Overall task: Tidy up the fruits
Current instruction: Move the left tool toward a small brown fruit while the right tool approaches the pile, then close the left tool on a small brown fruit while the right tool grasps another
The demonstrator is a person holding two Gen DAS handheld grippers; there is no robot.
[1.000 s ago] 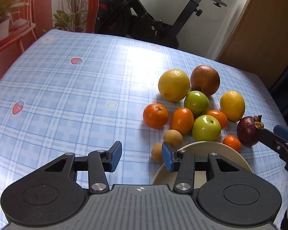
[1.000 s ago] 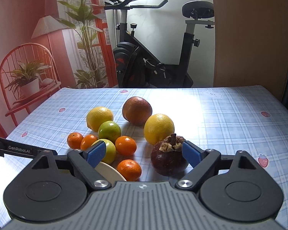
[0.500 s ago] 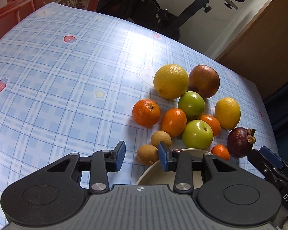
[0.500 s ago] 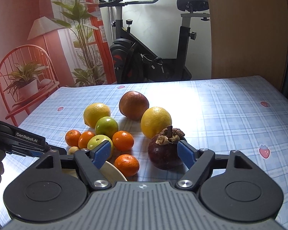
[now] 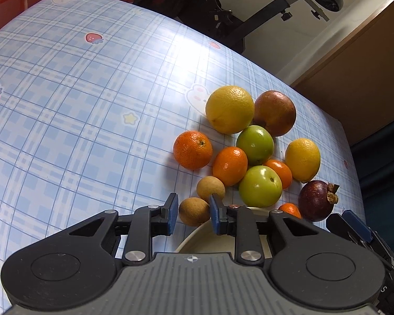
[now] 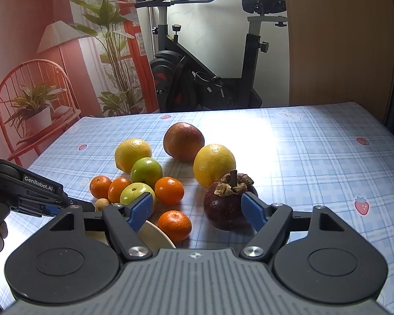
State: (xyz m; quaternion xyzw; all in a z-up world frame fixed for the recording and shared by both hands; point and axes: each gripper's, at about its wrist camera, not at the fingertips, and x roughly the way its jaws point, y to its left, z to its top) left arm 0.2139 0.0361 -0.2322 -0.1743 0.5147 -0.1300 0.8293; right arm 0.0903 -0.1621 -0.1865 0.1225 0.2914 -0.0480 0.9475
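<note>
On a glossy blue plaid tablecloth (image 5: 65,105), the left gripper (image 5: 191,216) clenches one of two round tan longans (image 5: 193,211) beside a cream plate (image 5: 197,241), while the right gripper (image 6: 197,210) is spread wide around one leathery purple mangosteen (image 6: 227,204), not squeezing it.

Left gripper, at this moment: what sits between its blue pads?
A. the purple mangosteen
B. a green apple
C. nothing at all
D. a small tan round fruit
D: in the left wrist view the left gripper has its pads on either side of a small tan round fruit, just beyond the plate rim.
</note>
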